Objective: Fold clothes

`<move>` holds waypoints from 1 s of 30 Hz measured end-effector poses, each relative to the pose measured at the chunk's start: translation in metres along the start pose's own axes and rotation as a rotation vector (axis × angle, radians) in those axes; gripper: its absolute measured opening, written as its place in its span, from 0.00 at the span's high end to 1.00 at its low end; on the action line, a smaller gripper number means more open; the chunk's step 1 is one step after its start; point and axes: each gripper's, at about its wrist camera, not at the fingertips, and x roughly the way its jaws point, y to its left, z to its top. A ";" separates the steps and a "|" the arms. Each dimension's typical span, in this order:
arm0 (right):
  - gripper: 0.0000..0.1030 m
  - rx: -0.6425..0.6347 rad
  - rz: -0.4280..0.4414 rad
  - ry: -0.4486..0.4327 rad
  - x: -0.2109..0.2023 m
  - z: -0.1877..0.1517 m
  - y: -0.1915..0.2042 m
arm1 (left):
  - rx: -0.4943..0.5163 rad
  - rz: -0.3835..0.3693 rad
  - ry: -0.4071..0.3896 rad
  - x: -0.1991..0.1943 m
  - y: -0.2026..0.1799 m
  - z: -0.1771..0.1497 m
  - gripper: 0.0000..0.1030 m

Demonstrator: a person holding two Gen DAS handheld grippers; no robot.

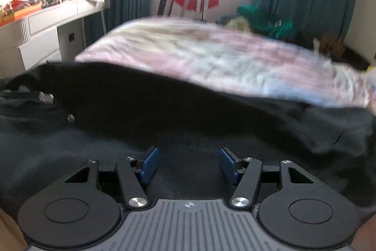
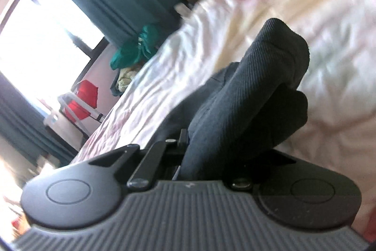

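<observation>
We're working a dark ribbed-knit garment (image 1: 164, 114) spread across the near end of the bed (image 1: 211, 51), on top of the pink-and-white patterned bedspread. It carries a small metal button (image 1: 70, 118) and a pale tag or clip (image 1: 45, 97) toward the left in the left wrist view, so probably a buttoned top or cardigan; we can't tell which.

Handling, as we judge it: soft, limp, medium weight for a knit. It drapes and bunches rather than holding an edge, and the rib will stretch if we drag it. Not fragile, not slippery; the pads should bite fine. Best holds are hems, cuffs or corners, pinching through a doubled edge so the fold line stays straight. Avoid the button.

Left gripper (image 1: 188, 165): jaws stand roughly half open, blue pads (image 1: 149, 165) clear on both sides, nothing between them. It hovers low over the flat part of the garment; we see no pad contact.

Right gripper (image 2: 188, 147): jaws nearly closed, clamped on a bunched section of the same fabric (image 2: 258, 86). The pads are hidden by the cloth, which rises out of the jaws as a thick roll and droops past the tip. The view is rolled and blurred, with the bedspread (image 2: 317, 15) behind it.

Our read: right has its corner, left still needs to pick a matching one.
</observation>
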 end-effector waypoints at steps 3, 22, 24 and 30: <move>0.90 -0.125 -0.008 -0.061 -0.011 0.002 0.037 | 0.044 0.012 0.033 0.011 -0.002 -0.003 0.41; 0.89 -1.010 0.288 0.061 -0.054 -0.280 0.252 | -0.157 0.084 -0.153 -0.074 0.092 0.024 0.37; 0.89 -1.136 0.262 0.099 -0.045 -0.317 0.247 | -0.199 0.071 -0.151 -0.078 0.104 0.024 0.37; 0.89 -1.187 0.313 -0.020 -0.058 -0.313 0.252 | -0.221 0.058 -0.144 -0.074 0.108 0.029 0.37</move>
